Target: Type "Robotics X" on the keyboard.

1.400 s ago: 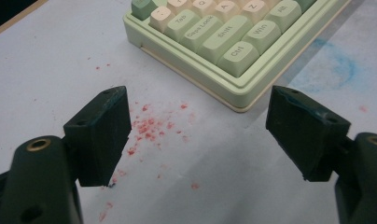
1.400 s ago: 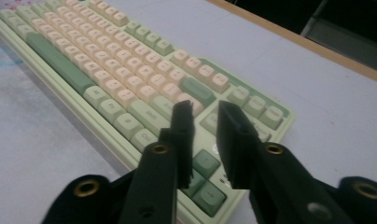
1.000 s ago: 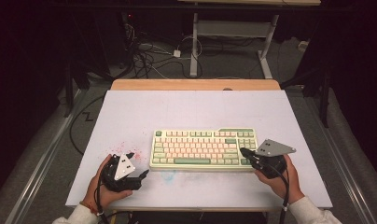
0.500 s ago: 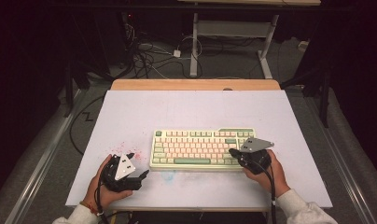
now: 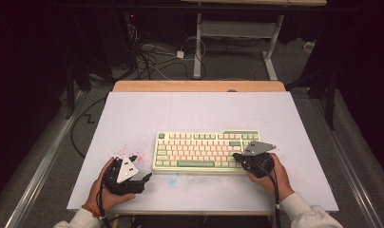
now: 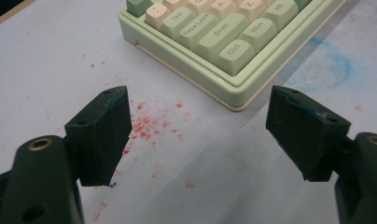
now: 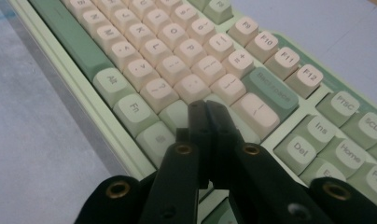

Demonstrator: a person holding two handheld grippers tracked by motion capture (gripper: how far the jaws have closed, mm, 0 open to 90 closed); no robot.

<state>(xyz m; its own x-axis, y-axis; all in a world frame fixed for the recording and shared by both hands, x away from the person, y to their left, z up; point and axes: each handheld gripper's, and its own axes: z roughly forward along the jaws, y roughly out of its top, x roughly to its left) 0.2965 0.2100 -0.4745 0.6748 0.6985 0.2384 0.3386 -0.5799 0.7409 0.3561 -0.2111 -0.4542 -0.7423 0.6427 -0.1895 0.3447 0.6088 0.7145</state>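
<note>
The white table top [image 5: 199,111] bears red specks [image 5: 128,153] and a blue smear [image 5: 173,179]; a strip of bare wood [image 5: 199,86] edges its far side. Beyond lies grey floor [image 5: 237,64] with tangled cables [image 5: 152,57] and the white legs of another desk [image 5: 271,52]. The room around is dark, with metal rails [image 5: 43,161] along the floor at either side.

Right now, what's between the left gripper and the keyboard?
Bare white table with red speckles; nothing else lies between the open left gripper and the keyboard corner, as the left gripper view shows.
</note>
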